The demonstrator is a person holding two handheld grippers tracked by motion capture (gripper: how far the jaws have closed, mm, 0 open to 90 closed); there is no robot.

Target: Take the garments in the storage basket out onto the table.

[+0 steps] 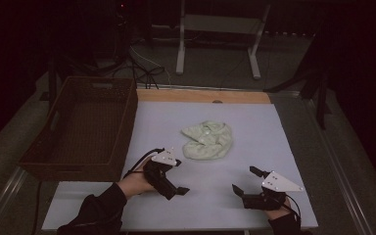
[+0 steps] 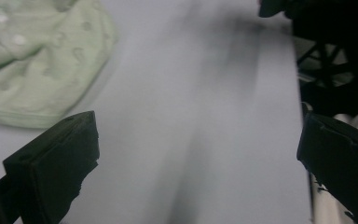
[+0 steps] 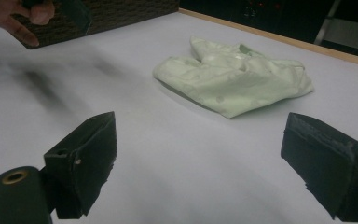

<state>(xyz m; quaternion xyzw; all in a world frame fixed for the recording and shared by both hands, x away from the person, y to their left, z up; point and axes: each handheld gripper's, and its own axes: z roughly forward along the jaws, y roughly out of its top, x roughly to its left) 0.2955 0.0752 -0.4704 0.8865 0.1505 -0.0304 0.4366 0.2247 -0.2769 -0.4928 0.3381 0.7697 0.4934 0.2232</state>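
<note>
A crumpled pale green garment (image 1: 208, 140) lies on the white table top (image 1: 274, 127), a little behind both grippers. My left gripper (image 1: 178, 176) is held low, just in front of and left of the garment, its jaws wide open and empty. In the left gripper view the garment (image 2: 37, 60) lies at the upper left, beyond the gripper (image 2: 198, 154). My right gripper (image 1: 244, 179) hovers near the table's front right, open with nothing in it. The right gripper view has the garment (image 3: 233, 77) straight ahead past the spread jaws of the gripper (image 3: 200, 154).
A brown wicker basket (image 1: 83, 127) stands along the table's left side, and its wall (image 3: 112, 14) also appears in the right gripper view. A wooden strip (image 1: 200, 95) marks the far edge. Metal stand legs (image 1: 181, 44) and cables sit on the floor behind.
</note>
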